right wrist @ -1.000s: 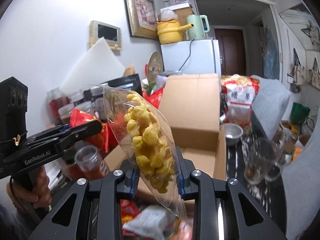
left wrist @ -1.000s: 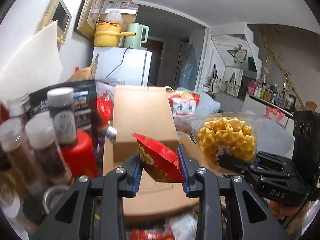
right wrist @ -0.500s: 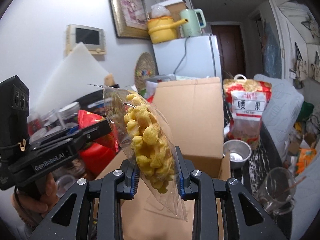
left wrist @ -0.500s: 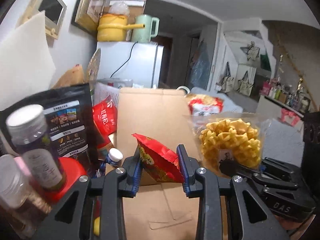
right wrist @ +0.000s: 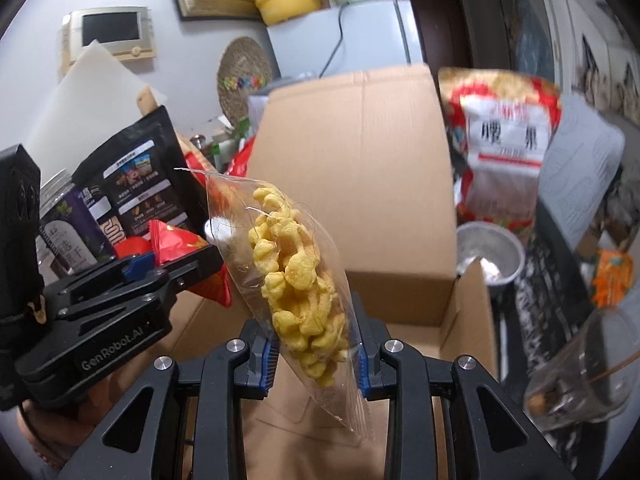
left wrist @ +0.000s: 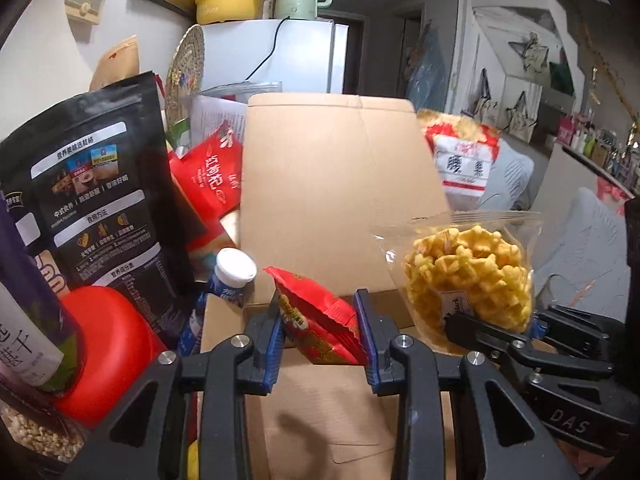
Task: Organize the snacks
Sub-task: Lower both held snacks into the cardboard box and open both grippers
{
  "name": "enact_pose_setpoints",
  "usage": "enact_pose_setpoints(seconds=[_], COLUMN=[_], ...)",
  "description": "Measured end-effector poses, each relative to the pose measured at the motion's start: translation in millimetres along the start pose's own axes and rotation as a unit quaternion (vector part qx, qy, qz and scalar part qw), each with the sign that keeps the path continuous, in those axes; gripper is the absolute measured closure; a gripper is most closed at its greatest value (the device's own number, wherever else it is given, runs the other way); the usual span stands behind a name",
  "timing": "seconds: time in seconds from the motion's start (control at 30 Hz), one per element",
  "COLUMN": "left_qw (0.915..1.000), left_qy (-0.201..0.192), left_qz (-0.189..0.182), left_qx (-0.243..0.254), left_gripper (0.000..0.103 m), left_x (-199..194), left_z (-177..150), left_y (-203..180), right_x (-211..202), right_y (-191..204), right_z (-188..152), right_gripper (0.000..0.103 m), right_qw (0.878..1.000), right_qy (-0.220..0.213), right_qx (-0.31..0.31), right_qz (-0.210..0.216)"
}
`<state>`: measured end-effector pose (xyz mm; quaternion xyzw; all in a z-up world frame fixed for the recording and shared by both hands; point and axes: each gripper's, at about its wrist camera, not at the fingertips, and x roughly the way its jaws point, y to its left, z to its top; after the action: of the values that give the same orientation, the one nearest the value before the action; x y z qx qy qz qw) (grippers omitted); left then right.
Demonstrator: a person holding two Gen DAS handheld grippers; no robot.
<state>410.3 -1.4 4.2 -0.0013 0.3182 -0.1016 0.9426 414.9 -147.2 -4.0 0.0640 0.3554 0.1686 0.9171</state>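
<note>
Both grippers have come closer over the cardboard box (left wrist: 340,184): left gripper (left wrist: 320,322) clamps a red snack packet (left wrist: 316,316) at frame centre, right gripper (right wrist: 316,350) pinches a clear bag of yellow puffs (right wrist: 296,280).

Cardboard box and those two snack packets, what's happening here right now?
A person holds a gripper in each hand. The left gripper is shut on a red snack packet; the right gripper is shut on a clear bag of yellow puffs. Both packets hang over the open cardboard box; neither is released yet.
</note>
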Motion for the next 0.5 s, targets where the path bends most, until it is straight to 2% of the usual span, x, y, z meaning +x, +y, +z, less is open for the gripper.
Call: enact_pose_setpoints(seconds=[0.1, 0.27, 0.37, 0.43, 0.47, 0.5], left_qw=[0.9997, 0.9984, 0.9974, 0.9965, 0.996, 0.9956], left_qy=[0.012, 0.049, 0.065, 0.071, 0.073, 0.073], left_qz=[0.018, 0.023, 0.03, 0.044, 0.05, 0.057], left_qx=[0.008, 0.012, 0.012, 0.012, 0.011, 0.009], left_gripper=[0.071, 0.071, 0.069, 0.064, 0.055, 0.042], left_x=[8.4, 23.3, 27.5, 28.8, 29.3, 29.1], left_z=[-1.8, -6.9, -9.1, -10.4, -11.0, -11.5], left_y=[-1.5, -5.2, -6.8, -6.9, -6.5, -5.9], right_x=[3.0, 4.4, 4.7, 1.5, -0.3, -2.4], right_y=[-2.9, -2.9, -4.1, -4.7, -4.8, -5.0], right_z=[0.1, 1.2, 0.7, -0.2, -0.8, -1.6], right_gripper=[0.072, 0.071, 0.066, 0.049, 0.045, 0.044], right_qw=[1.0, 0.999, 0.999, 0.999, 0.998, 0.998], right_qy=[0.01, 0.011, 0.015, 0.014, 0.012, 0.01], right_qx=[0.004, 0.002, -0.001, 0.001, 0.001, 0.001], right_qz=[-0.009, -0.036, -0.045, -0.052, -0.055, -0.057])
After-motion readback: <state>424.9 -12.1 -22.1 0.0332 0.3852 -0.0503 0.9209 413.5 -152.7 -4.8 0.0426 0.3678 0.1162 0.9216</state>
